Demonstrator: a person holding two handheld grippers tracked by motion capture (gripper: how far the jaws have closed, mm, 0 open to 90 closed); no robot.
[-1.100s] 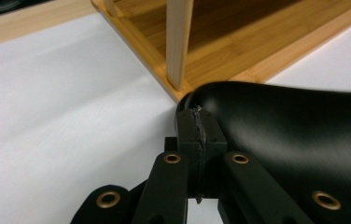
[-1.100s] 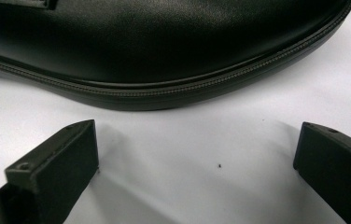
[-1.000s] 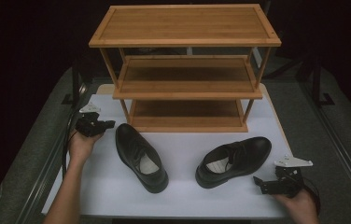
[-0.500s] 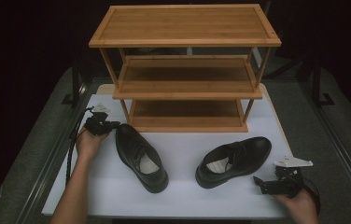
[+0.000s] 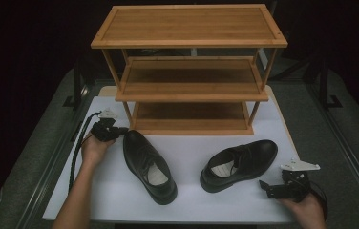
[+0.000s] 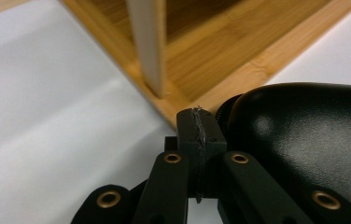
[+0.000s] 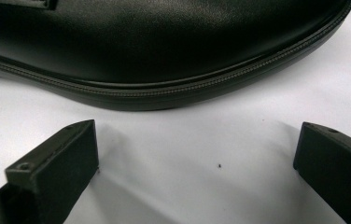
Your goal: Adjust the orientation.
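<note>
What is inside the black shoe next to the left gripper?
Inside the left black shoe the high view shows a pale insole with faint print at the heel. Farther in, under the laces and toe, the upper covers everything, so that part cannot be seen. The left gripper sits by its toe.

Light: bright on the white table point(image 5: 192, 200); black dark all around
Shadows: soft and grey beside the left shoe point(image 5: 149, 167); dark under the rack point(image 5: 189, 71) shelves
Shine: small white glints on the shoe toe point(image 6: 304, 135)
Blur: rack post fuzzy up close; jaws a bit soft
</note>
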